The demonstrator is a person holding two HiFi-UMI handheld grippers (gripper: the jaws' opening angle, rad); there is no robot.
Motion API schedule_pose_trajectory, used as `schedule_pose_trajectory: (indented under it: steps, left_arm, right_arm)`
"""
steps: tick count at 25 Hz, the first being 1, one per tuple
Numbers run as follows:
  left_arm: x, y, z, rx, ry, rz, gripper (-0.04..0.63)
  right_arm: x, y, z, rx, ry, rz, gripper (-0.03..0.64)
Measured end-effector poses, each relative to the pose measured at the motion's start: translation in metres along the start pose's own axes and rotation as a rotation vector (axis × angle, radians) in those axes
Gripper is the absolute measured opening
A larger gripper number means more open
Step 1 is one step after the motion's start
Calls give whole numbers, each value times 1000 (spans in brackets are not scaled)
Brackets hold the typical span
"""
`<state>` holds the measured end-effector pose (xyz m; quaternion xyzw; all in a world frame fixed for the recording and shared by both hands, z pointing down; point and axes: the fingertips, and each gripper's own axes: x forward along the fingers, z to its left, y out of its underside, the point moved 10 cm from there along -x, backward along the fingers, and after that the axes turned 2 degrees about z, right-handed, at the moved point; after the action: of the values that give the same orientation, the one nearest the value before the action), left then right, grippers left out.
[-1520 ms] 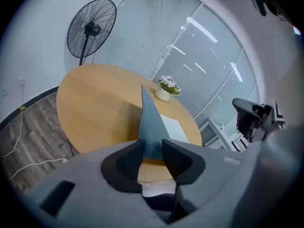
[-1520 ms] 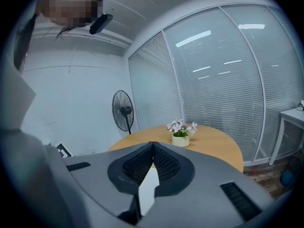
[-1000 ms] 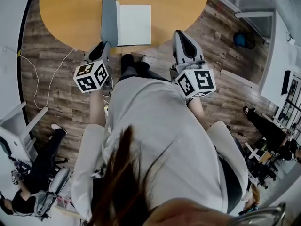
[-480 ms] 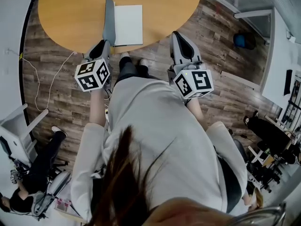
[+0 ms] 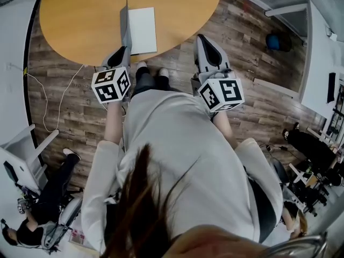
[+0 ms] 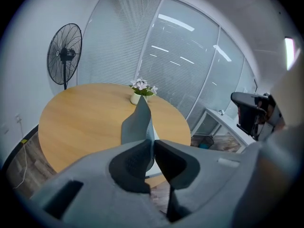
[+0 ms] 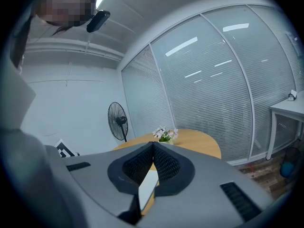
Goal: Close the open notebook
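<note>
Notebook [image 5: 143, 30], one only, lies open near the front edge of the single round wooden bench [image 5: 80, 20], its white page flat and its grey cover raised upright. There are two grippers. The left gripper [image 5: 120, 54] has fingers [image 6: 130, 167] that have just been closing and pinch the cover. The right gripper [image 5: 207, 41] has fingers [image 7: 137, 167] pressed together, empty.

The right gripper [image 7: 153, 145] has its jaws together at the tips. Behind them are the round worktop [image 7: 202, 144], a flower pot [image 7: 165, 136], a white notebook [image 7: 148, 184] and a standing fan [image 7: 117, 119].
</note>
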<state>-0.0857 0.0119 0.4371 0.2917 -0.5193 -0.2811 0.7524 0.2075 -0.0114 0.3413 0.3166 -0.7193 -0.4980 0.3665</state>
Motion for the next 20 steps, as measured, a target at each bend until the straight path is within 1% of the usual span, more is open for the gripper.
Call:
schedule_pose_trajectory:
  steps: [6, 11, 20]
  left_arm:
    - [15, -2, -12, 58, 3, 30, 41]
    - [25, 2, -21, 84, 17, 57, 40]
    - [56, 17, -38, 204, 53, 146, 40]
  right_arm:
    - [4, 3, -3, 16, 2, 11, 3]
    - [-1, 5, -4, 26, 11, 14, 3]
    - [-6, 12, -2, 34, 31, 23, 3]
